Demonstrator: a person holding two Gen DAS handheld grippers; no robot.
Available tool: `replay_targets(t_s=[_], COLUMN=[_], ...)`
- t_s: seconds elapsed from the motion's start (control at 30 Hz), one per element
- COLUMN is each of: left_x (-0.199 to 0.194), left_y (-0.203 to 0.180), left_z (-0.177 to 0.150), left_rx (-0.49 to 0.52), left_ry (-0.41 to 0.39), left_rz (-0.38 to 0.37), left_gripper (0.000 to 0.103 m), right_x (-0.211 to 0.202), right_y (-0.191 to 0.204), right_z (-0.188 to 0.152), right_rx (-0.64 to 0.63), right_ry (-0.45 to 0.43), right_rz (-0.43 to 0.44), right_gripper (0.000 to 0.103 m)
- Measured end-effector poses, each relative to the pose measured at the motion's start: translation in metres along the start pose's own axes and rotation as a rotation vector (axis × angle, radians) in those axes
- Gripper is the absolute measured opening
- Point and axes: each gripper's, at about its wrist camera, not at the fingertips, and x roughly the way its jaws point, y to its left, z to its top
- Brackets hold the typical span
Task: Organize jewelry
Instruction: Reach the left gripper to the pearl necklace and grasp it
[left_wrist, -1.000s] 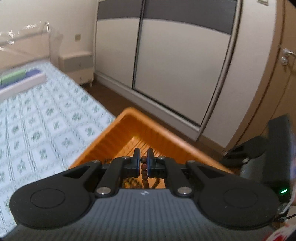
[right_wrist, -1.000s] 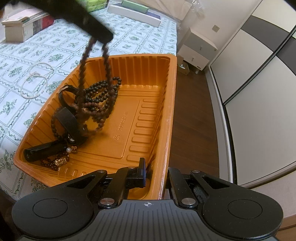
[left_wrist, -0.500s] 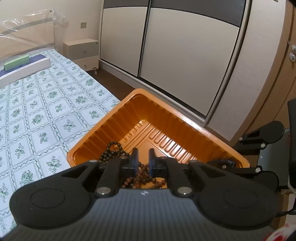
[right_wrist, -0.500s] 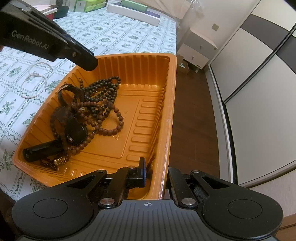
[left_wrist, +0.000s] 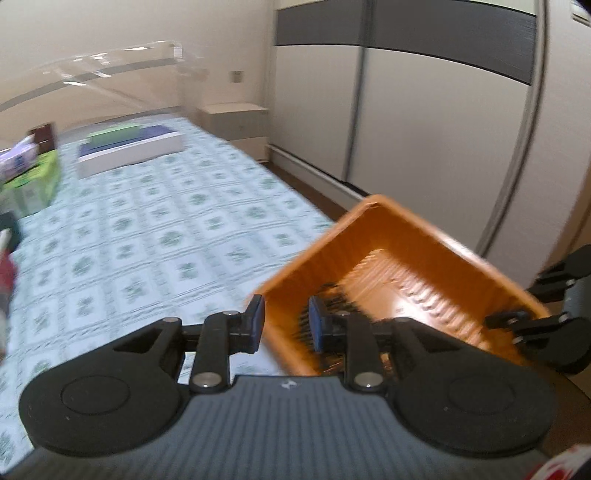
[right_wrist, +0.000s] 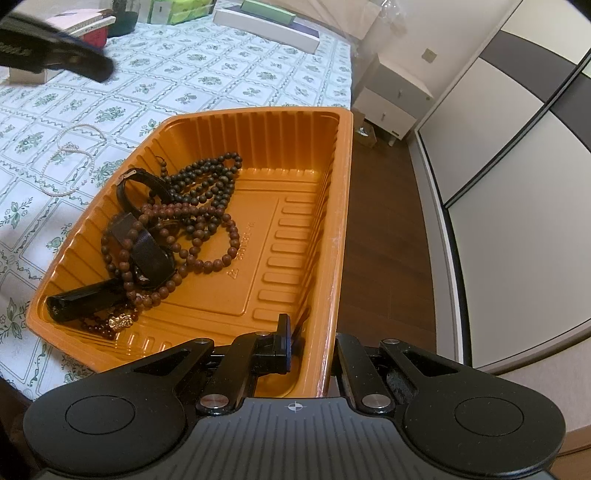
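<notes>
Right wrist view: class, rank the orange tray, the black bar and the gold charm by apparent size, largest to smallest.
1. Orange tray
2. Black bar
3. Gold charm
All lie close together, so the order is safe.

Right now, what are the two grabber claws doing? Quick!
Left gripper: jaws opening, nothing between them.
Right gripper: shut on the orange tray, pinching its rim.

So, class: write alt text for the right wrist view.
An orange tray on a floral bedspread holds tangled bead strings and dark straps; the right gripper clamps its near rim. A white bead necklace lies on the bedspread beside it.
</notes>
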Motion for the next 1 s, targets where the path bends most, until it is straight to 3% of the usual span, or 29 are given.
replay_targets(t_s=[0.33, 0.57, 1.0], left_x=[-0.019, -0.006, 0.044], left_y=[0.093, 0.1, 0.083], left_z=[-0.065, -0.101, -0.109], left_rx=[-0.183, -0.242, -0.259], left_ry=[0.027, 0.066, 0.085], left_rz=[0.233, 0.225, 0.21], left_gripper=[0.023, 0.023, 0.023], right_x=[-0.001, -0.001, 0.002], right_y=[0.001, 0.001, -0.001], right_z=[0.001, 0.001, 0.0], right_rx=[-0.005, -0.01, -0.007], right_ry=[0.002, 0.006, 0.014], right_rz=[-0.001, -0.004, 0.002], right_gripper=[0.005, 0.005, 0.005])
